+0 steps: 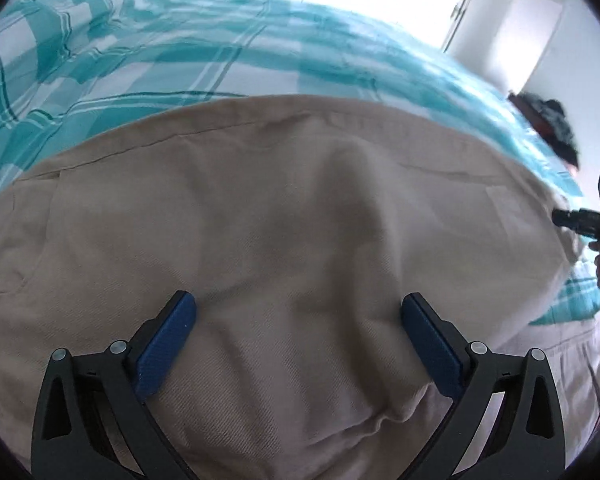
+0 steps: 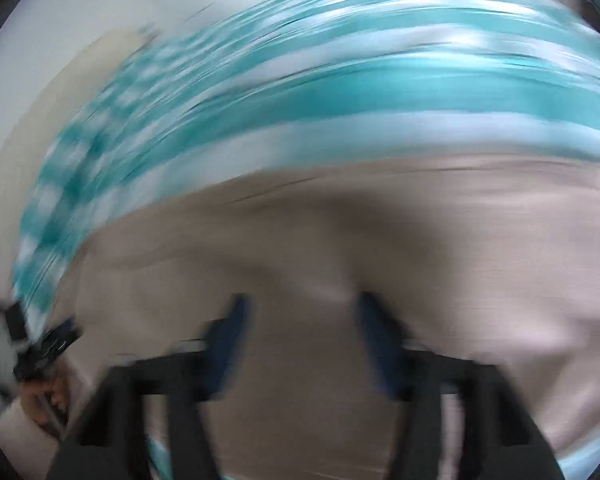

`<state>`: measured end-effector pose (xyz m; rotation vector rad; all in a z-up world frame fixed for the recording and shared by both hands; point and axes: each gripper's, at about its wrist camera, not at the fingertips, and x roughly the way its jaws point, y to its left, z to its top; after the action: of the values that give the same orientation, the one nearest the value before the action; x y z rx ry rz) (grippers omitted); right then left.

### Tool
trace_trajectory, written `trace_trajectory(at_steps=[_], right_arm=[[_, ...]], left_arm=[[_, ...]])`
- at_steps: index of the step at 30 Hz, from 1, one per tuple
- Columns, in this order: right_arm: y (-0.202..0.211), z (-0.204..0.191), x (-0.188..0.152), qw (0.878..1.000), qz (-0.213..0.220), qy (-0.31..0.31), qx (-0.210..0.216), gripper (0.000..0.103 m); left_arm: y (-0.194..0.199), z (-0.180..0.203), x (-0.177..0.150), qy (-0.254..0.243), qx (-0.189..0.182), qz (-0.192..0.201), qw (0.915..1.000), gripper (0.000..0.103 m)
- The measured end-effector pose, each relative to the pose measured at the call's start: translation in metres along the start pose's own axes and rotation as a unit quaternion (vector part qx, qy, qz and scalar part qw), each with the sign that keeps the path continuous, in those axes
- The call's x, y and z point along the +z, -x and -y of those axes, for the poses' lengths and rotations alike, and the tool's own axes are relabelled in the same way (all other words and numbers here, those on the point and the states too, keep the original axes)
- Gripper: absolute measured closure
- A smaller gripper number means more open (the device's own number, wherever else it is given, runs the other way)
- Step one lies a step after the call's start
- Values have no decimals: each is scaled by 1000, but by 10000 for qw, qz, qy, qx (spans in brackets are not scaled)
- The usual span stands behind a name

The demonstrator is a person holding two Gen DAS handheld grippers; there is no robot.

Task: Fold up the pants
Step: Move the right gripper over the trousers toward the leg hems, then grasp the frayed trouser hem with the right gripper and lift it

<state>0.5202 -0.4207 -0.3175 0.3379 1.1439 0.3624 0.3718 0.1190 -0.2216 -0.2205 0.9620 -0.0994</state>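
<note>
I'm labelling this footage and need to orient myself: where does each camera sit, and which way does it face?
Left wrist: on the left hand-held gripper, angled down at beige pants on a teal checked bedspread; its blue fingers stand wide apart.
Right wrist: on the right hand-held gripper, angled down at the pants, badly blurred; its fingers show with a gap.
Shared: pants and bedspread; each view catches the other gripper at its edge.
</note>
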Motion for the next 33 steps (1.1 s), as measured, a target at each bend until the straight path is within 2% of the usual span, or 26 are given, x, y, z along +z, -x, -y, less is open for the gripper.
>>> trace_trajectory(at_steps=[1,2,3,4,5,6,8,10,11,13,15,18,21,23,24,25,26,28,30,31,32,33], right_arm=[[16,30,0,9987,129,-129,-482,60],[29,51,-3,9964,191,-219,-791,55],[42,72,-7,9928,233,-322,-1133,43],[56,89,-14,9852,250,-371,-1657,17],[67,98,-21,9790,268,-376,-1985,6],[83,106,-34,9766,385,-368,-2085,6],[107,111,-57,9850,540,-551,-1545,6],[119,111,-78,9912,633,-898,-736,6],[121,112,-85,9908,698,-1117,-296,6],[116,117,-87,9843,788,-1561,234,6],[102,132,-81,9757,861,-1994,282,6],[78,152,-64,9551,1198,-2670,464,6],[57,152,-38,9410,1502,-2984,540,7],[47,145,-24,9357,1607,-3100,495,14],[43,140,-17,9369,1613,-3086,311,20],[44,134,-12,9412,1613,-2967,-107,39],[45,127,-8,9443,1606,-2829,-493,62],[52,116,-2,9513,1608,-2522,-745,89],[64,94,0,9648,1615,-2043,-380,90],[73,72,2,9758,1548,-1546,25,90],[86,44,-1,9851,1450,-866,332,90],[107,3,-11,9897,1291,153,602,91]], left_arm=[[-1,-1,-2,36,-61,56,10000,1],[-3,-2,-4,56,-102,108,9999,1],[-3,-1,-4,48,-95,134,9999,1],[-4,0,-5,18,-53,161,9999,1],[-4,1,-5,-18,-1,182,9998,1],[-4,3,-3,-42,29,193,9998,1],[-4,2,-1,-74,69,212,9997,1],[-5,2,-2,-76,73,222,9997,1],[-4,2,-2,-78,76,226,9997,1],[-5,2,-2,-88,85,229,9997,1],[-7,0,0,-93,89,236,9996,1],[-6,-1,-2,-103,94,268,9995,1],[-5,0,-4,-113,107,268,9995,1],[-5,1,-5,-123,124,267,9995,1],[-5,1,-5,-123,122,272,9995,1],[-5,1,-6,-121,117,278,9995,1],[-5,1,-6,-119,115,283,9995,1],[-5,1,-6,-121,118,284,9995,1],[-5,1,-6,-120,116,282,9995,1],[-5,1,-6,-119,116,281,9995,1],[-5,1,-6,-120,118,279,9995,1],[-5,1,-6,-123,124,277,9995,1]])
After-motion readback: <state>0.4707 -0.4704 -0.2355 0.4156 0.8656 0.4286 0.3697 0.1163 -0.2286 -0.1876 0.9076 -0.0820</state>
